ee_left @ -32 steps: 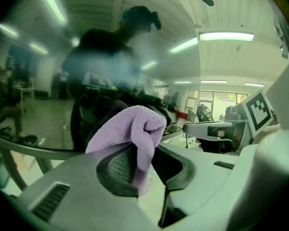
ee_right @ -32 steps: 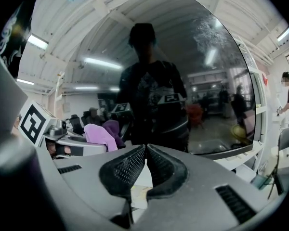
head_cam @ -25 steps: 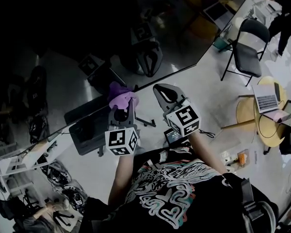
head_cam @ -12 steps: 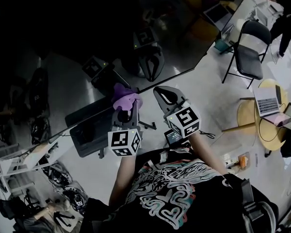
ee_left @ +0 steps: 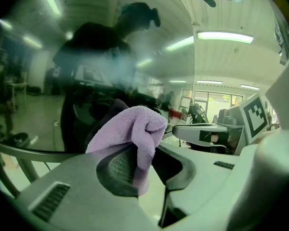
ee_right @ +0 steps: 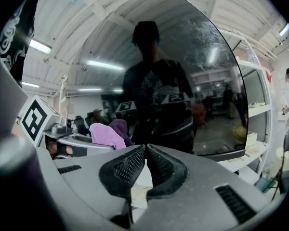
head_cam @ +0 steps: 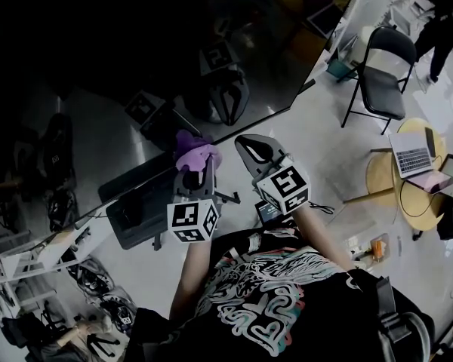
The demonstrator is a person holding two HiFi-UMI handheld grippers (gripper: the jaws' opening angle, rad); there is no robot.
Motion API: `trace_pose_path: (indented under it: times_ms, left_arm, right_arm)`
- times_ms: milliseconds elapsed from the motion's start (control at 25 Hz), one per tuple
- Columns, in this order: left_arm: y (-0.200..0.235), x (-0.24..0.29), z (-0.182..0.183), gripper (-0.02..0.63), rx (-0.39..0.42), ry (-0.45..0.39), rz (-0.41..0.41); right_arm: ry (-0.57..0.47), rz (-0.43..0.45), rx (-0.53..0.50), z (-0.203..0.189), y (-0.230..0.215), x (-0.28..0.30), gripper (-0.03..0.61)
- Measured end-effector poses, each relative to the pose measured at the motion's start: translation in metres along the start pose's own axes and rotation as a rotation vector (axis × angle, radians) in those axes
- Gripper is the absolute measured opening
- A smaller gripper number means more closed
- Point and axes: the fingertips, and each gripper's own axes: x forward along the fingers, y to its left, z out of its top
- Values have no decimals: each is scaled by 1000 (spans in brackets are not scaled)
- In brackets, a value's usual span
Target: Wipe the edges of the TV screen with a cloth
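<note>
The dark TV screen (head_cam: 136, 59) fills the upper left of the head view; its lower edge (head_cam: 279, 108) runs diagonally. My left gripper (head_cam: 195, 161) is shut on a purple cloth (head_cam: 194, 150), and the cloth sits against the screen's lower edge. In the left gripper view the cloth (ee_left: 135, 129) bulges out between the jaws in front of the reflective glass. My right gripper (head_cam: 255, 146) hovers just right of it, shut with nothing in it, its tips (ee_right: 145, 150) pointing at the screen (ee_right: 183, 81).
A black folding chair (head_cam: 381, 70) stands at the upper right. A round yellow table (head_cam: 408, 183) with a laptop (head_cam: 412, 155) sits right. A person (head_cam: 438, 13) stands far back. A black TV stand base (head_cam: 140, 206) lies on the floor below the screen.
The left gripper and cloth have crept slightly up and right along the screen's lower edge. The right gripper stays about where it was.
</note>
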Motion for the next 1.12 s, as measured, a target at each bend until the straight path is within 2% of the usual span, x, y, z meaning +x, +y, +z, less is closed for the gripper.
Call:
trace_pose_path:
  times_ms: [640,880,1000,1120]
  left_arm:
    - [0,1,2,86,0,-13,0]
    - [-18,14,2,86,20,-24,-44]
    - [-19,12,0,86,11,-18,-56]
    - [-18,14,1,86,15,-20,-92]
  right_arm:
    - [24,21,-33,2,0,-1,34]
    - [28,-41,-39,5,-16,-10,34]
    - [58,-55,-49,6,-9,-9,34]
    - [42,-92,-49,16,-1,-9,34]
